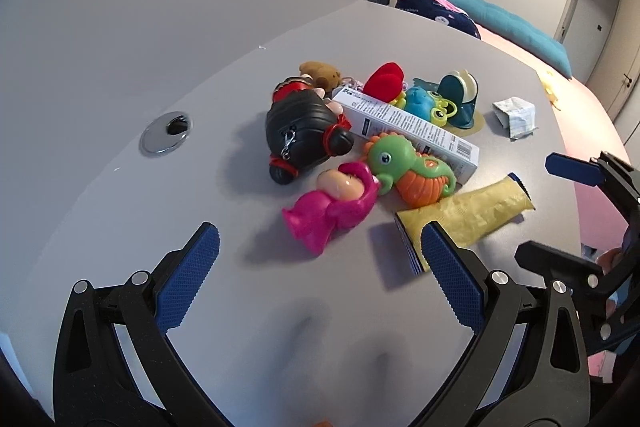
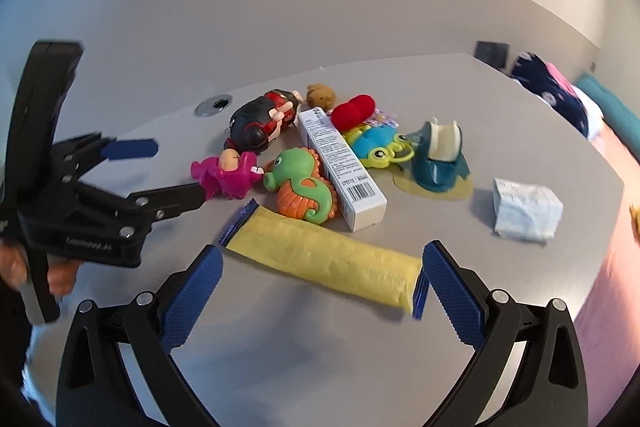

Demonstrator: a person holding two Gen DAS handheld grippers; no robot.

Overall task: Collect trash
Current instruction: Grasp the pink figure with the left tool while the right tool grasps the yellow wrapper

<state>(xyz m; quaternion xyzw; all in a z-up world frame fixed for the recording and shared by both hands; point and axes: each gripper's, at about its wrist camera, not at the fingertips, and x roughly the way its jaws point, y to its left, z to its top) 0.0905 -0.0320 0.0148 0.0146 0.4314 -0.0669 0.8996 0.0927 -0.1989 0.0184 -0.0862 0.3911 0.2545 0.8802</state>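
Left gripper (image 1: pixel 320 259): spread wide and empty at the bottom of its own view, hovering above the grey table (image 1: pixel 120 155), just short of the pink doll (image 1: pixel 332 203).
Right gripper (image 2: pixel 322 279): equally agape, holding nothing, its blue pads either side of the yellow wrapper (image 2: pixel 328 259) at lower centre of the right view.
Toy pile, left to right: black-haired doll (image 2: pixel 260 123), pink doll, green seahorse (image 2: pixel 304 187), white carton (image 2: pixel 340 167), red plush (image 2: pixel 354 111), blue frog toy (image 2: pixel 378 145), teal shark toy (image 2: pixel 438 159).
Trash: likely the yellow wrapper nearest the right gripper, the white carton wedged among the toys at centre, and the crumpled paper (image 2: pixel 524 213) alone at right, near the table edge.
Risk, wrapper: it lies flat and looks limp; pads closing too high could slide over it or pinch only a corner.
Risk, carton: it touches the seahorse and frog toy, so lifting it may drag or topple toys.
Risk, paper: a nudge could push it off the edge.
Risk, sorting: toys could be grabbed by mistake.
Writing: carton shows a barcode and dense small print, unreadable; faint lettering on the left gripper's body, illegible.
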